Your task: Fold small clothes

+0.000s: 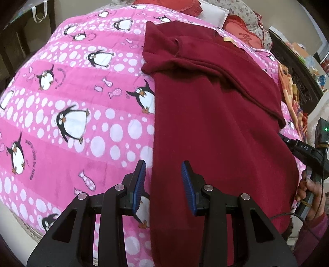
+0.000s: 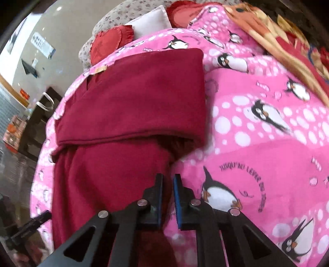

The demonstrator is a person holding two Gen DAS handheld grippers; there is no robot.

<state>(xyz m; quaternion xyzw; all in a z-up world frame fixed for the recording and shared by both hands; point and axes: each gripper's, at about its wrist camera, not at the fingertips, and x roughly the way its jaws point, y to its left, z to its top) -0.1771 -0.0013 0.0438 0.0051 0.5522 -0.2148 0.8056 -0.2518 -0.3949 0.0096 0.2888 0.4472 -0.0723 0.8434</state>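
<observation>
Your left gripper [image 1: 163,176] hangs open over the maroon garment's [image 1: 216,127] left edge; your right gripper [image 2: 168,184], nearly closed, holds nothing above the penguin bedspread [image 2: 257,143].

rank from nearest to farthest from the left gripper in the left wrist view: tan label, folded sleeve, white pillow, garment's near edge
1. Garment's near edge, right between the left gripper's open jaws.
2. Folded sleeve, lying across the garment's middle, slanting right.
3. Tan label, at the garment's far end.
4. White pillow, past the garment at the bed's head.
</observation>
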